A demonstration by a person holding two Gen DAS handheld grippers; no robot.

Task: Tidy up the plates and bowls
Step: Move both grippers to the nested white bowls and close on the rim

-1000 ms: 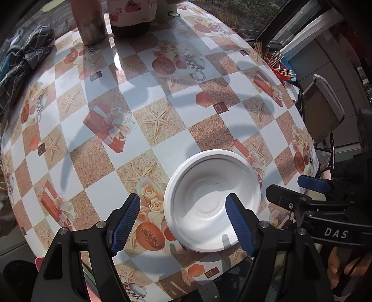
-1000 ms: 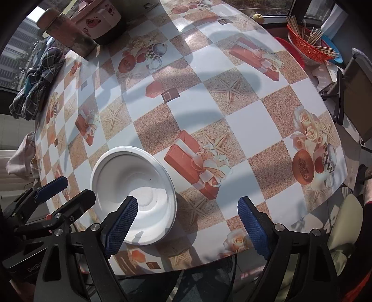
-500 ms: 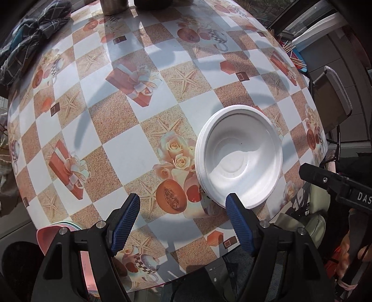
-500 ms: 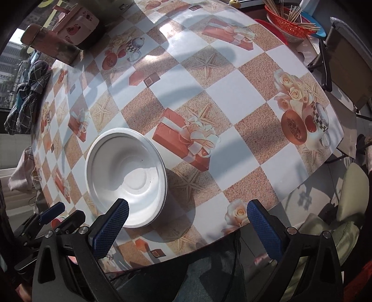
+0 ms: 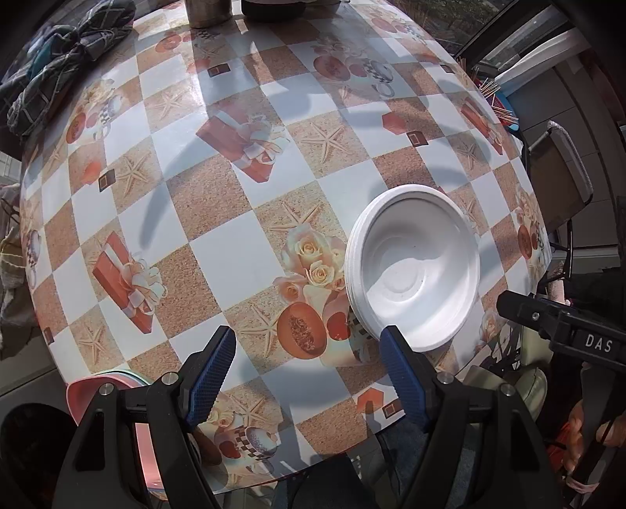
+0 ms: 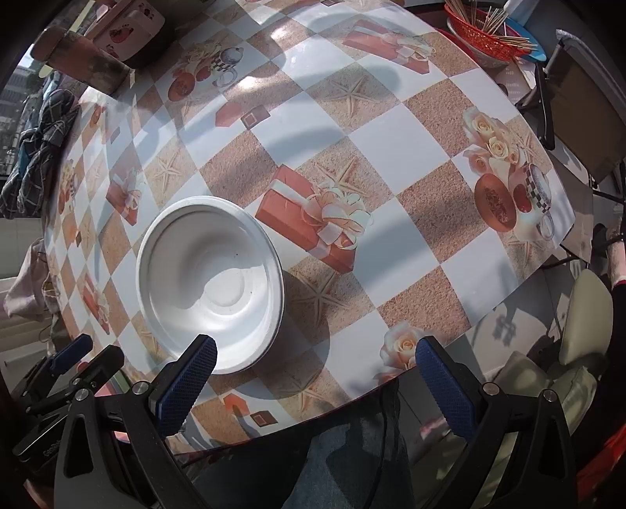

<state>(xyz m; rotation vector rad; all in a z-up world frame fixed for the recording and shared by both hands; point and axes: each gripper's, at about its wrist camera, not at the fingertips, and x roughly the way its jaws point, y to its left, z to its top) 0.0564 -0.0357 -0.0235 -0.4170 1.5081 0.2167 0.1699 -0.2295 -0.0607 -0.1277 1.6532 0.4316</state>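
Note:
A stack of white bowls (image 5: 414,266) sits on the patterned table (image 5: 219,250) near its front edge; it also shows in the right wrist view (image 6: 211,286). My left gripper (image 5: 309,372) is open and empty, held above the table's front edge, left of the bowls. My right gripper (image 6: 313,383) is open and empty, above the front edge, right of the bowls. A pink plate (image 5: 94,395) with a pale green rim under it shows at the table's front left, partly hidden behind my left gripper.
A dark checked cloth (image 5: 58,66) lies at the far left. A metal cup (image 5: 207,11) and a printed container (image 6: 129,27) stand at the far edge. A red basket of sticks (image 6: 485,35) sits far right. A folding chair (image 6: 583,113) stands beside the table.
Both grippers have pulled back from the white bowls and risen toward the table's front edge. The bowls stay in place. The pink plate has come into the left wrist view.

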